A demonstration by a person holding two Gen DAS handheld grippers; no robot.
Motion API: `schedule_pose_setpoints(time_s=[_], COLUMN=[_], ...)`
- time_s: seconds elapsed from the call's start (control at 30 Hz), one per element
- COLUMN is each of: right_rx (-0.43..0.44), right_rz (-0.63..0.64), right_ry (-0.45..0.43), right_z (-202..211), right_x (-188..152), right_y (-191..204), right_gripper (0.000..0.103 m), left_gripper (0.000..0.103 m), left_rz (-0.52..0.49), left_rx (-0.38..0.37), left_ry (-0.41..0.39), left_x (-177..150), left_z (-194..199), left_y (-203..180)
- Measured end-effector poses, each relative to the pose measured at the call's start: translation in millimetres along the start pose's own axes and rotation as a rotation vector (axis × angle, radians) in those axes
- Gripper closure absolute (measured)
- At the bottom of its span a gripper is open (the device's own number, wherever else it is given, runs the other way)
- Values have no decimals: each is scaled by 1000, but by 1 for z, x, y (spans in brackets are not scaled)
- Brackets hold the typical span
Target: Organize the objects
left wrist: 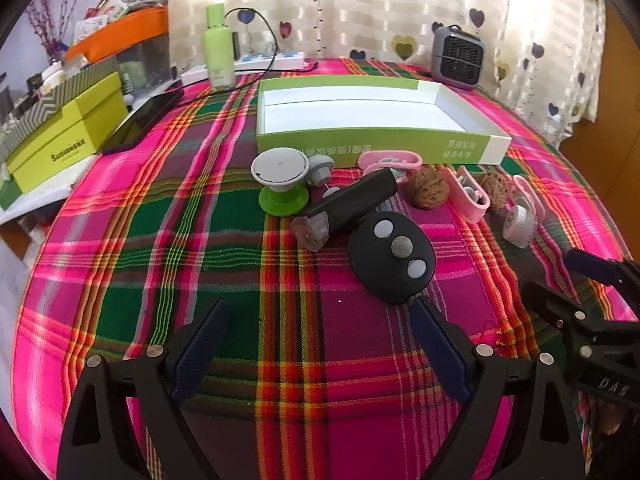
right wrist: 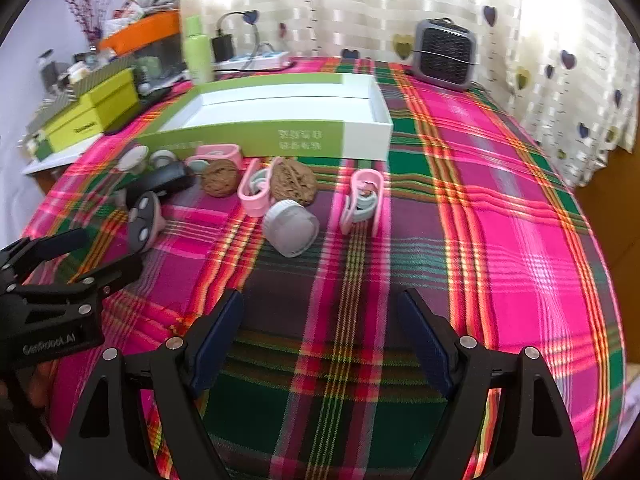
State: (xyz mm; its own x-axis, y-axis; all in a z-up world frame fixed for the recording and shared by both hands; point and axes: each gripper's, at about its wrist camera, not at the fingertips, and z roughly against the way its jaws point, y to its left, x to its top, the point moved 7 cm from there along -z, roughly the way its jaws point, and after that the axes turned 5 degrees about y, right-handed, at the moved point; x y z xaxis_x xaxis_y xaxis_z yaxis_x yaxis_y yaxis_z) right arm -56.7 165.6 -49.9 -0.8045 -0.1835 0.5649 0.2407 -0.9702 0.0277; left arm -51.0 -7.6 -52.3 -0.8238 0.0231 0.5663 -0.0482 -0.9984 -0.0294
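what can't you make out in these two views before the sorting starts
- Print on the green and white box: left wrist view, upside down and too small to read.
- Items around the grey-topped green knob: right wrist view, blurred and partly behind the black oval remote.
- Near wall of the box's inside: both views, hidden by its own front side.
- Clutter beside the yellow-green box: left wrist view, squeezed at the fisheye edge.

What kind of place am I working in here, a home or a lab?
Most likely a home room: a table under a plaid cloth, heart-print curtains behind it, and household clutter such as a small heater and a lotion bottle.
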Motion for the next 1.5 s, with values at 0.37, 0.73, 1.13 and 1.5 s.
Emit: schedule_pose_setpoints(time_s=[0.37,0.73,1.13,1.5], right_rx=[64,85,95,114], right_rz=[58,84,94,92], right_ry=[13,28,31,30], right_z=[-4,-13,-19,-18], right_x=[16,26,33,33], right_y=[8,7,9,12], right_gripper=[27,42,58,70], left_gripper=[12,18,37,55], left_rz=[-15,0,18,24], left_rx=[-114,-112,-128,-133], left_ry=[-12,8,17,18], left_x=[3,16,22,22], left_z=[3,-5,-4,-4], left_y=[-11,-14,-16,-19])
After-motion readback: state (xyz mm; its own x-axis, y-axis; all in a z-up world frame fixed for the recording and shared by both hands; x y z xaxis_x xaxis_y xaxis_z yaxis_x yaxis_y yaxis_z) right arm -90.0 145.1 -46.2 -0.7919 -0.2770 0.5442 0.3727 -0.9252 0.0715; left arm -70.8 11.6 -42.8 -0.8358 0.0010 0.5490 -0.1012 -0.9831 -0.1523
